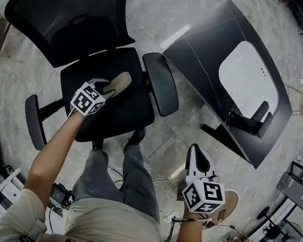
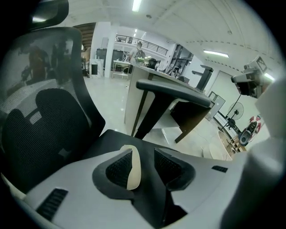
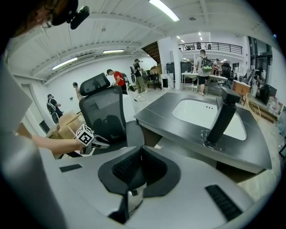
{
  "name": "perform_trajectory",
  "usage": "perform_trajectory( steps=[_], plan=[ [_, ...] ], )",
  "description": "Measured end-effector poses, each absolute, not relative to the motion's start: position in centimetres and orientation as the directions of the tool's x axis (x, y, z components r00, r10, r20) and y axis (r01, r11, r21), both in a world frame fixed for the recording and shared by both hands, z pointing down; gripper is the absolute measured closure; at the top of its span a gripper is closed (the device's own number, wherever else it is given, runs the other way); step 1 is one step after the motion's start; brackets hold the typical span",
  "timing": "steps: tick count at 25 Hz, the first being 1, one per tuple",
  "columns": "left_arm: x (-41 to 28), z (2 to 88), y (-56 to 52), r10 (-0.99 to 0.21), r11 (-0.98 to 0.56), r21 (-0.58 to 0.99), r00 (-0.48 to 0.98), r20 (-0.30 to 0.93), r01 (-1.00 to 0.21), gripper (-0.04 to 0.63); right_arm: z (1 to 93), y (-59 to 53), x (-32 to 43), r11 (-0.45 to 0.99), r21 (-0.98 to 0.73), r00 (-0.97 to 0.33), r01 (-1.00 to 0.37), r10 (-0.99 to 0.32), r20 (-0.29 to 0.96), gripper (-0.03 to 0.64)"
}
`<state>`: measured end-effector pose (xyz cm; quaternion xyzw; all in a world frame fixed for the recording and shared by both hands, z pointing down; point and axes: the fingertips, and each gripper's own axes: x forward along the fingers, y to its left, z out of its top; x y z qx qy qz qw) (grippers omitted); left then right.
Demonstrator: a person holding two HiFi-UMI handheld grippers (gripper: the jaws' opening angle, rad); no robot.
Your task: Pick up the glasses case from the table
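Left gripper view: glasses case (image 2: 132, 167) between released left tongs (image 2: 145, 160); right tongs (image 3: 140, 151) clenched together.

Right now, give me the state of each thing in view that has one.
left gripper: open, jaws apart.
glasses case: between the left jaws, leaning on one jaw, not clamped.
right gripper: shut, nothing between its jaws.
office chair: upright, nobody seated.

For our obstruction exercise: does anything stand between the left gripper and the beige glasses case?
Nothing visible does: the beige oblong glasses case sits between the left gripper's parted jaws, over the black chair seat.
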<state>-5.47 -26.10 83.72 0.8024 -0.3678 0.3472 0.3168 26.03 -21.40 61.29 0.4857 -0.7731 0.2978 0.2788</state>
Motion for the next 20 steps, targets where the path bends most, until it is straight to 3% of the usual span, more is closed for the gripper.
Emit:
perform_trajectory(
  steps=[20],
  plan=[
    [-5.3, 96.8, -25.8, -0.221, -0.525, 0.216, 0.377, 0.900, -0.823, 0.169, 67.1, -19.4, 28.7, 0.299, -0.195, -0.331, -0.934, -0.523, 0.786, 0.595]
  ],
)
